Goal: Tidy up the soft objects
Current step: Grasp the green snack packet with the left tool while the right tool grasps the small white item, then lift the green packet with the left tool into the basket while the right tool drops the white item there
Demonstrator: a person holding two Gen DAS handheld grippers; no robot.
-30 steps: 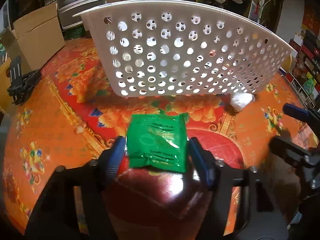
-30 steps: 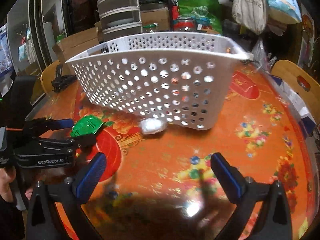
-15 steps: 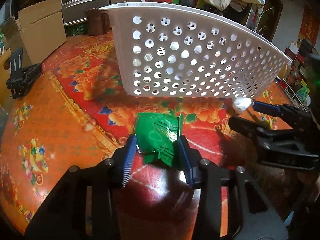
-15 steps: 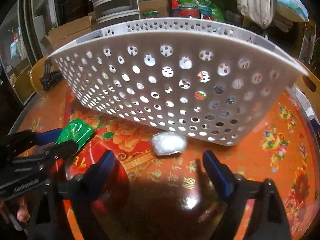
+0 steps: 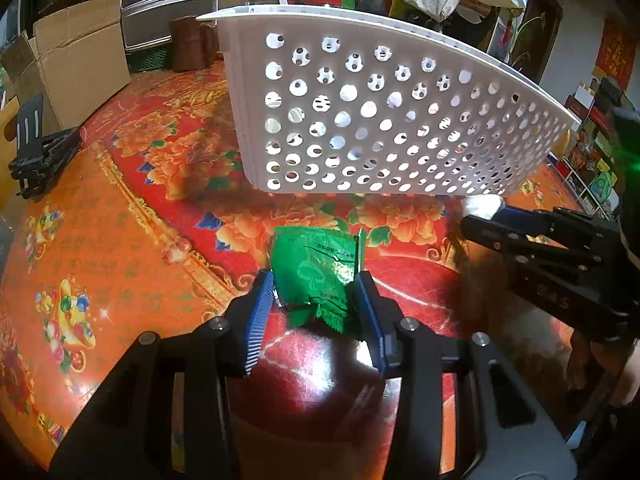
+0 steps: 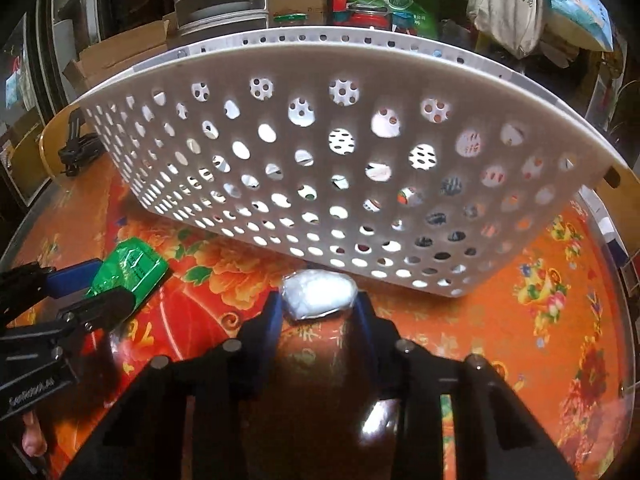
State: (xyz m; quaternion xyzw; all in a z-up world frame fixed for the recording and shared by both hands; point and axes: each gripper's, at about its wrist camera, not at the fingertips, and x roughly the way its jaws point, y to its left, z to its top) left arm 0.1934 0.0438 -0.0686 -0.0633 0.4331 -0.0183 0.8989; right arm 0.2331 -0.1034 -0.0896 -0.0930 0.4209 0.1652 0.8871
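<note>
My left gripper (image 5: 316, 284) is shut on a green soft packet (image 5: 316, 272), crumpling it between the blue pads just above the table; the packet also shows in the right wrist view (image 6: 128, 270). My right gripper (image 6: 318, 304) is shut on a small white soft packet (image 6: 318, 294), which shows in the left wrist view (image 5: 482, 206) at the tips of that gripper. A white perforated basket (image 5: 384, 120) stands just behind both objects and fills the right wrist view (image 6: 340, 152); several items show through its holes.
A round table with a red-orange floral cloth (image 5: 120, 208) carries everything. A black clip stand (image 5: 36, 152) sits at the far left edge. Cardboard boxes (image 5: 76, 64), drawers and bags crowd the area behind the table.
My left gripper closed on the green packet and crumpled it. My right gripper moved forward to the white packet by the basket and closed on it.
</note>
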